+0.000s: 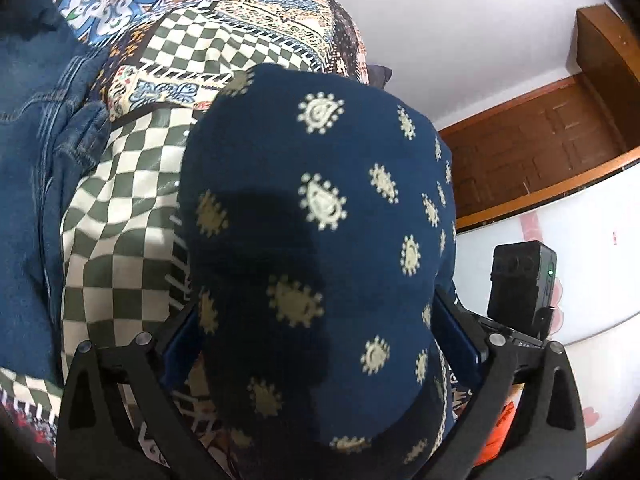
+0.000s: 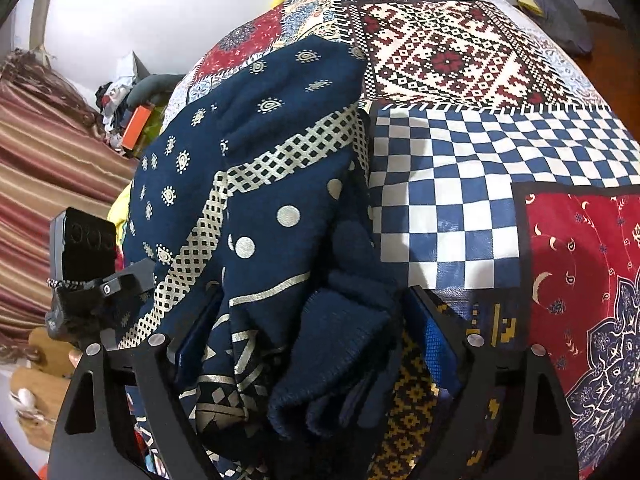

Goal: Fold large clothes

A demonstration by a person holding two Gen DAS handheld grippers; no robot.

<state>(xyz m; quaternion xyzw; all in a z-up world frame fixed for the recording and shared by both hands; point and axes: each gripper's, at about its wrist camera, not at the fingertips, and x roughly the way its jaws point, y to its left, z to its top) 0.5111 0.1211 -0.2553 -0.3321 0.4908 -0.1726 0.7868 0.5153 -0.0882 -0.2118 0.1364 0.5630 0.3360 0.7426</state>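
The big blue garment (image 2: 256, 200) lies in a soft heap on the bed, on top of the patchwork bedspread (image 2: 460, 184) with its checks and red squares. It is dark blue with small pale shapes, dots and a criss-cross band. The left gripper (image 1: 324, 340) is wide open, and a smooth, rounded bulge of the blue cloth sits between its fingers; the pads do not look like they are squeezing it. The right gripper (image 2: 316, 340) is open too, with a bunched, folded edge of the same garment sitting between its fingers. Some blue jeans (image 1: 36, 152) lie beside the heap on the left-hand side. I think the folding is not tidy yet, because the cloth is lumpy and piled up. What could go wrong: if either gripper closes on a thick bunch, it may grab many layers at once and the fold will come out crooked. If it dips too low, it could pinch the bedspread as well and drag it along. A loose, thin grab could let the heavy cloth slip out.
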